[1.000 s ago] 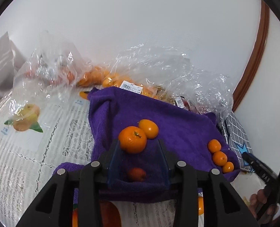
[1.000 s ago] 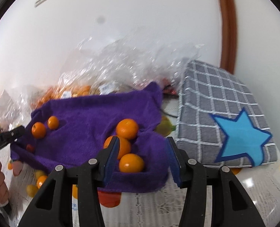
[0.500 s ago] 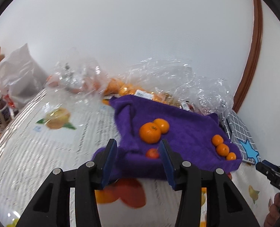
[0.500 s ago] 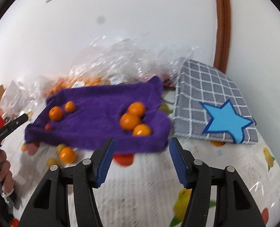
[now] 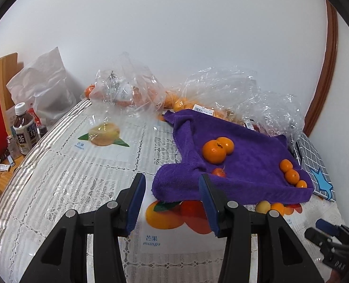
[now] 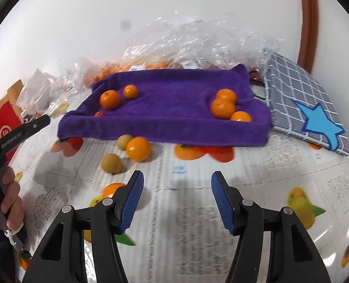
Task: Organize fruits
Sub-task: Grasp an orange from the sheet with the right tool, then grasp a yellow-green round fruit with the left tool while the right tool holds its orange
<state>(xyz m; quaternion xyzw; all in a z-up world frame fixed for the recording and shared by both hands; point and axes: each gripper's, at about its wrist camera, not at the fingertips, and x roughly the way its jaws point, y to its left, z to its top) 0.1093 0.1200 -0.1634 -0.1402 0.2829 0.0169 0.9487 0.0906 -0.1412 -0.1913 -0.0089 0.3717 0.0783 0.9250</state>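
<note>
Right wrist view: right gripper [image 6: 176, 184] low over the near part of the table [image 6: 257, 165], jaws fairly wide, holding nothing. Left wrist view: left gripper [image 5: 172, 188] just before the near left corner of the purple towel [image 5: 245, 165], jaws narrower but apart, also empty.

Fruits in three places. On the towel: two oranges [image 6: 109, 99] near its left edge with a small red fruit [image 5: 219, 172] beside them, and three oranges [image 6: 223, 108] at its near right corner. On the bare tablecloth, just in front of the towel's near edge: one loose orange [image 6: 138, 148] touching or almost touching a pale fruit [image 6: 125, 141], and another pale fruit [image 6: 111, 163] slightly nearer. More fruit inside the plastic bags [image 5: 221, 87] along the far edge of the table.

Probably next: picking up the loose fruit.
- Take the loose orange first with the right gripper.
- Come from above, pads on both sides of the widest part, not on the top.
- Close slowly; round skin, likely to roll away under a push from one pad only.
- Keep clear of the hanging towel edge, to avoid dragging it and spilling the oranges.
- Do not mistake the fruit pictures printed on the tablecloth for real fruit.
- Keep the left gripper out of the path, or use it for holding the towel flat.
</note>
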